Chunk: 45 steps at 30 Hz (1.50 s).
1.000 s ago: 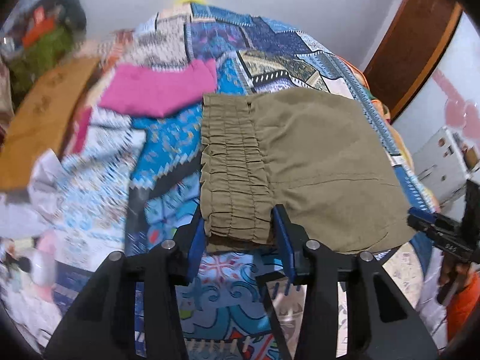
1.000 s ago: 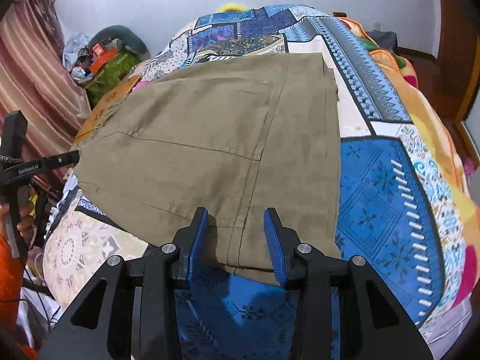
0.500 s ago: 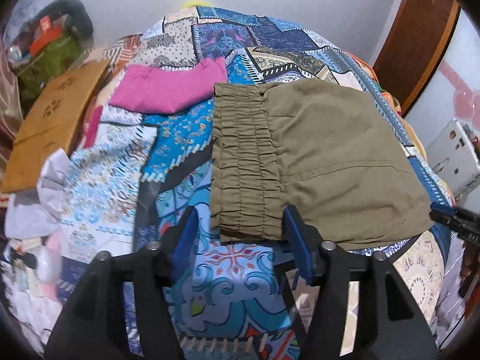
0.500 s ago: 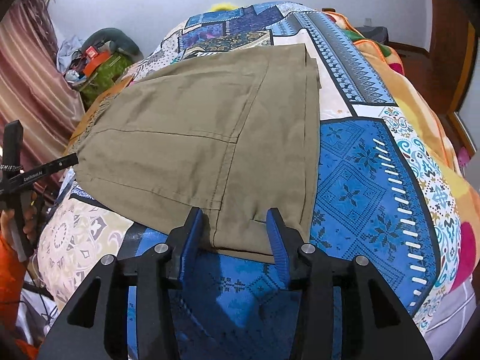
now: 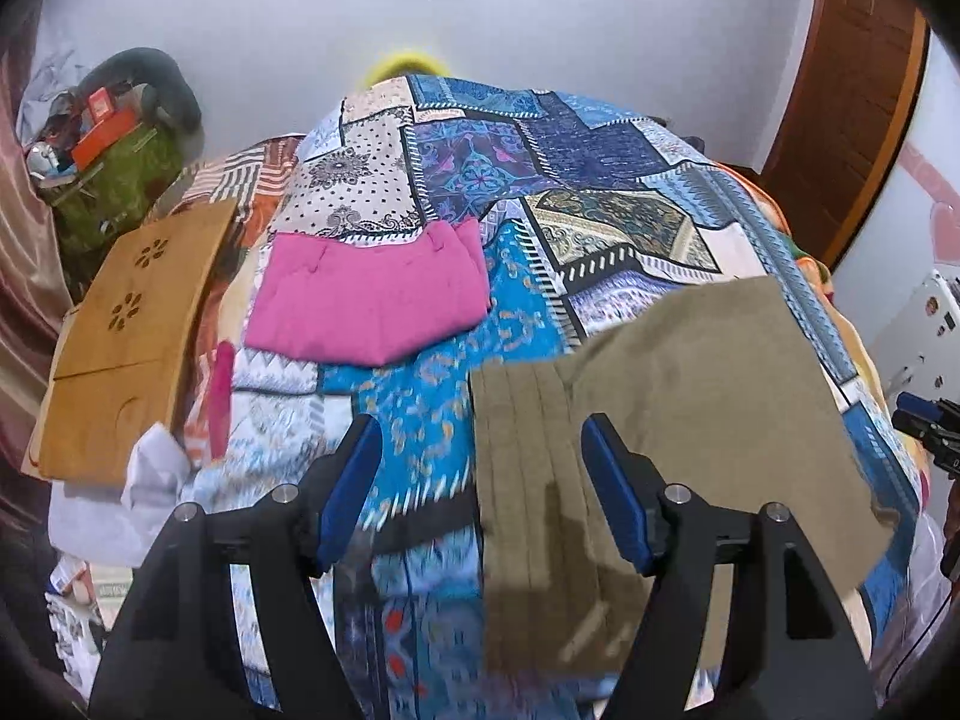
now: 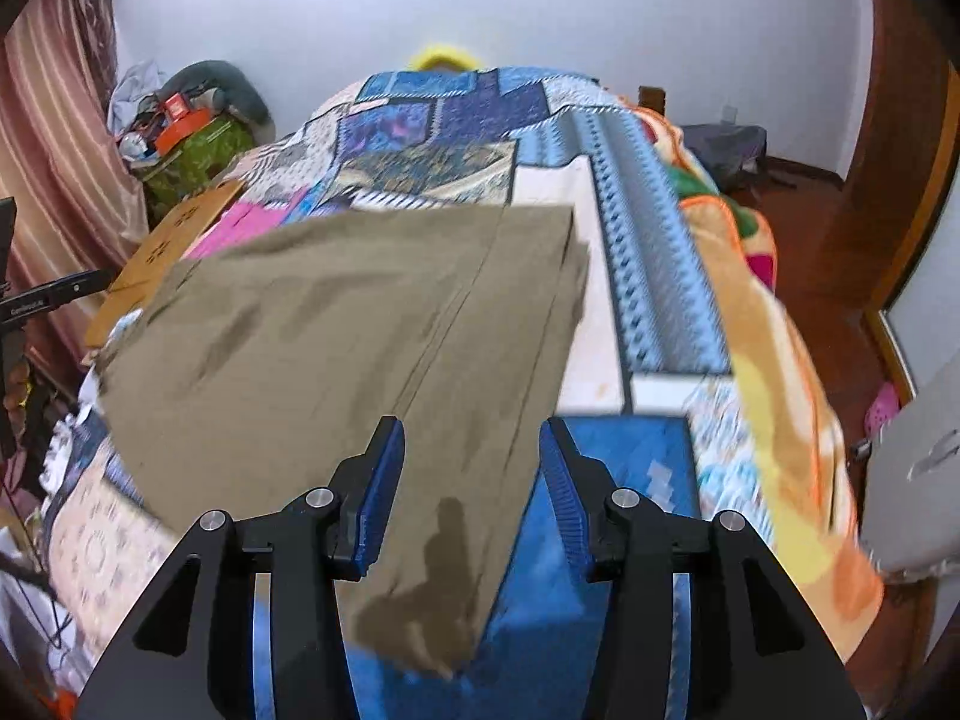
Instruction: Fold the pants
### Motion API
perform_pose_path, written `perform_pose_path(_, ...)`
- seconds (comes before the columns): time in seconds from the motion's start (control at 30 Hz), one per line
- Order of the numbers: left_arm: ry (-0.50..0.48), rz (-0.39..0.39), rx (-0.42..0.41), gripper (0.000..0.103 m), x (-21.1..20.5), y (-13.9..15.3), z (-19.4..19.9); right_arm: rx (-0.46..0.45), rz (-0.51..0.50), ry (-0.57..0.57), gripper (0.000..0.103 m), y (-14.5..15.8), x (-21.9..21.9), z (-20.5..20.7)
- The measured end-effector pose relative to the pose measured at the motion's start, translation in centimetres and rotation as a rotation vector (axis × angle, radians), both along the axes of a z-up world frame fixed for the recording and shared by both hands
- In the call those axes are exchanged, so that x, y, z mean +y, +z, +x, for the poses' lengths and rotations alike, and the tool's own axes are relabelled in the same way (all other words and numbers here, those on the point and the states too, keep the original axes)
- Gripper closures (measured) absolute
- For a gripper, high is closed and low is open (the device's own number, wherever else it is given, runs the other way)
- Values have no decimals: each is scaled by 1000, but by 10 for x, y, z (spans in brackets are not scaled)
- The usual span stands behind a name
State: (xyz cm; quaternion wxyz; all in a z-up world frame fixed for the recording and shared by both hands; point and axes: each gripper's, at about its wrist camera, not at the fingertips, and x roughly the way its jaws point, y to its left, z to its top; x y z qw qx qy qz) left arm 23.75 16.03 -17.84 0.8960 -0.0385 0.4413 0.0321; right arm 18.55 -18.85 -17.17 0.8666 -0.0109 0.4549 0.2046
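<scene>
Most of the folding looks done, judging by the shape alone — pants [image 5: 690, 396] already lying as a compact, roughly rectangular olive packet on the patchwork bedspread [image 5: 420, 396], no loose leg trailing out. Possibly one more fold or a final smoothing left; hard to say from these views, both of which are motion-blurred near the bottom.

Far left in the left wrist view: wooden board [image 5: 132, 336] at the bed's edge, then a folded pink garment [image 5: 372, 300] lying apart from the pants, farther up the bed. Next, left gripper [image 5: 480, 480], fingers spread wide, nothing held between them; gathered elastic waistband [image 5: 522, 450] showing between the blue pads, whether touched or merely under them cannot be told. Right of that, flat olive cloth running toward the bed's right side, lower corner slightly dog-eared.

Over in the right wrist view: same pants [image 6: 336, 348] filling the left and middle, a long straight seam running down toward the camera, layered edges stacked at the far right corner — several thicknesses, fairly even. Right gripper [image 6: 471, 492] likewise spread apart and empty, near corner of the cloth lying between and below the pads. Farther right, bare blue bedspread [image 6: 654, 312] and an orange blanket [image 6: 780, 360] along the bed's side.
</scene>
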Motion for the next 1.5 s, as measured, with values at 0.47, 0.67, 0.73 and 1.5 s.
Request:
perform_pose_path(0.47, -79, -97, 145, 34, 1, -57, 78, 41, 42, -23, 60, -41, 19, 116)
perform_pose_path(0.67, -30, -92, 151, 32, 9, -71, 85, 96, 2, 67, 60, -68, 44, 122)
perform_pose_path(0.73, -2, -77, 152, 31, 12, -75, 86, 103, -37, 88, 61, -78, 48, 121)
perform_pose_path(1.5, -160, -18, 156, 21, -66, -37, 61, 121, 61, 214, 39, -21, 114, 87)
